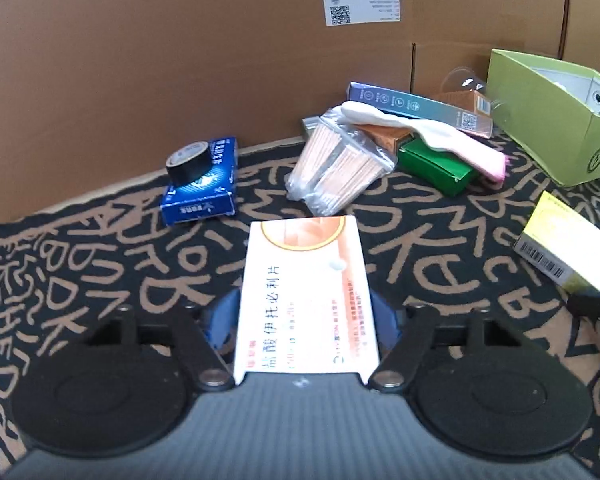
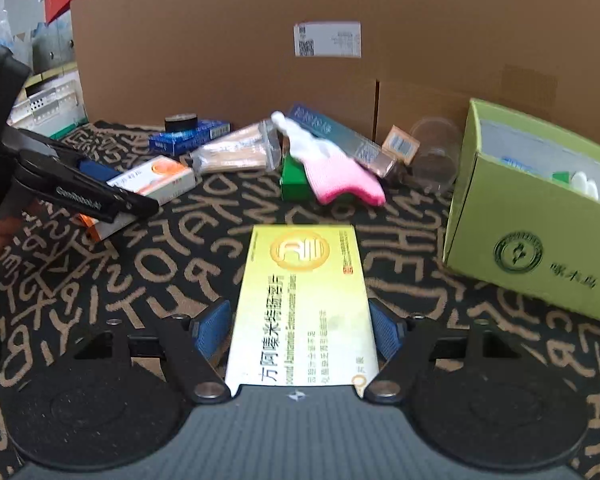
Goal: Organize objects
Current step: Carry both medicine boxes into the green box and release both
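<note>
My left gripper is shut on a white and orange medicine box, its blue pads pressing on the box's long sides. The right wrist view shows this left gripper at the left with the same white and orange box in it. My right gripper is shut on a yellow medicine box lying lengthwise between the fingers. That yellow box also shows at the right edge of the left wrist view. A green open carton stands at the right with items inside.
On the black patterned rug lie a blue box with a black tape roll on it, a bag of wooden sticks, a pink and white glove, a green box, a long blue-grey box and a clear cup. A cardboard wall closes the back.
</note>
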The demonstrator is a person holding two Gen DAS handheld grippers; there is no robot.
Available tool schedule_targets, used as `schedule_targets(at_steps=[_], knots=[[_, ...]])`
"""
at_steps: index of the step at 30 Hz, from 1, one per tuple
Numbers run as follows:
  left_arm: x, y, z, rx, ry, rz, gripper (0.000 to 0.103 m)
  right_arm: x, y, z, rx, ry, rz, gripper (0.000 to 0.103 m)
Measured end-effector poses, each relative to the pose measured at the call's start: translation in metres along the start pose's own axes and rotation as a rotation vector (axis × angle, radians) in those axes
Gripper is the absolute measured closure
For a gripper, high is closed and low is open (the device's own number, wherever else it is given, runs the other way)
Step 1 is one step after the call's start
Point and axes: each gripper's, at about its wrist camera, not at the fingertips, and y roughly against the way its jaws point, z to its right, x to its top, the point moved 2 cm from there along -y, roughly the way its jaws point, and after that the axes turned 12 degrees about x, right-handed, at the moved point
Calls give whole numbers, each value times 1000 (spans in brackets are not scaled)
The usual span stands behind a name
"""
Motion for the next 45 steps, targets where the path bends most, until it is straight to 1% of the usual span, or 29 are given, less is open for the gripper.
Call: schedule_targets(at_steps=[1,2,4,6,10,15,17,21,24,27,32,37,40,45], knots=[[0,0,1,18,-5,5,25,-1,1,1,-3,-4,10,33],[0,0,2,28,-6,7,26,-1,3,1,-4,-8,10,33],[1,2,2,-3,12,-7,37,-1,7,2,6,-21,8,33],[3,6,3,-11,29,-27,38,-2,13,2,18,-29,11,33],[11,27,18,-31,-9,28,38,-2,32,7,22,-48,55,33],[43,62,43,-94,-27,129,38,6,65,19,-4,-61,137,33],[60,76,56,-128,-30,169,38,11,80,27,-31,-63,174,33],[92,98,93,-218,-31,231,38,20,111,47,-102,-64,245,33],[116,110,124,-285,-29,263,38,25,132,67,-179,-65,284,33],[140,116,158,-346,-24,278,38,31,150,91,-259,-73,316,33],[177,114,211,-415,3,268,38,38,166,132,-386,-86,344,33],[205,106,257,-421,2,286,38,46,166,172,-480,-97,365,33],[215,88,276,-421,20,258,38,52,158,194,-509,-116,362,33],[222,60,296,-406,28,233,38,57,140,221,-512,-144,364,33]])
